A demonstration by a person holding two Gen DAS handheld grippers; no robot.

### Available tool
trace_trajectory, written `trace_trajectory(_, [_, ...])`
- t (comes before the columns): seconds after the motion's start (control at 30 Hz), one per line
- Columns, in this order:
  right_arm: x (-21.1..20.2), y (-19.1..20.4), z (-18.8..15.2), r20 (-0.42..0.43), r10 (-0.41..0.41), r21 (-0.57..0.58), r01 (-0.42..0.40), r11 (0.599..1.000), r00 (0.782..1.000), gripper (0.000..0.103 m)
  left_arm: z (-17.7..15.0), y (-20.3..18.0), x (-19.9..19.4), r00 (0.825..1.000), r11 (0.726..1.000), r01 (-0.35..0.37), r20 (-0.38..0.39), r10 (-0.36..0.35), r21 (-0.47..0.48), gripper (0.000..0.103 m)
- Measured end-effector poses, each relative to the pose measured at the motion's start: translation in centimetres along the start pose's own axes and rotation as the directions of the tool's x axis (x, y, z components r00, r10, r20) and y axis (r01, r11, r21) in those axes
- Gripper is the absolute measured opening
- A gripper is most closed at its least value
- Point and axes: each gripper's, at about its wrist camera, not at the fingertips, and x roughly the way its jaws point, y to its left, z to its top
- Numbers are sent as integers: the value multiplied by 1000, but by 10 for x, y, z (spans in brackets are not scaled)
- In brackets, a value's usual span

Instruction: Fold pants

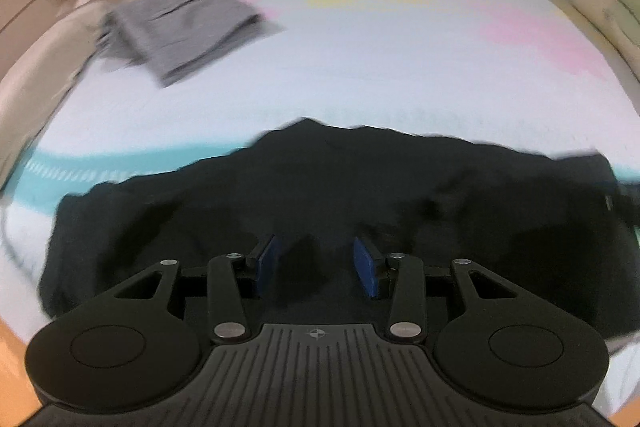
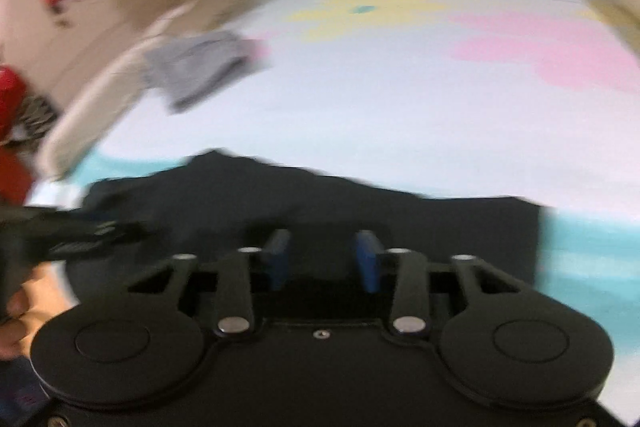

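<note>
the black pants [image 1: 320, 195] lay on the pastel bedspread [image 1: 360, 75], directly below and ahead of both grippers, long axis running left to right across each view. the left gripper [image 1: 316, 261] and right gripper [image 2: 323, 259] hovered with jaws parted, nothing visibly pinched. which was nearer could not be told. folded grey pants [image 1: 180, 31] sat well apart, far left.

Right view motion-blurred; black pants [image 2: 312, 203] edges smeared.

Both wrist cameras look steeply down, close over the black pants [image 1: 320, 195], sharing them; the right view seems blurrier.
</note>
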Motion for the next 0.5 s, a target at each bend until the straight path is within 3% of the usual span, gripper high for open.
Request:
trace_trajectory(0.1, [2, -32, -3, -14, -57, 86, 58, 995, 998, 38, -9, -26, 4, 1000, 996, 19, -2, -19, 88, 41])
trace_trajectory(0.23, [17, -51, -7, -41, -118, 110, 122, 986, 992, 38, -23, -51, 17, 998, 983, 46, -56, -37, 178, 41])
trace_trajectory(0.33, [30, -58, -6, -63, -142, 126, 149, 981, 988, 38, -35, -58, 29, 993, 977, 58, -109, -36, 206, 41])
trace_trajectory(0.5, [35, -67, -2, -56, -179, 150, 185, 971, 982, 32, -45, -58, 23, 995, 969, 52, -91, -30, 243, 41])
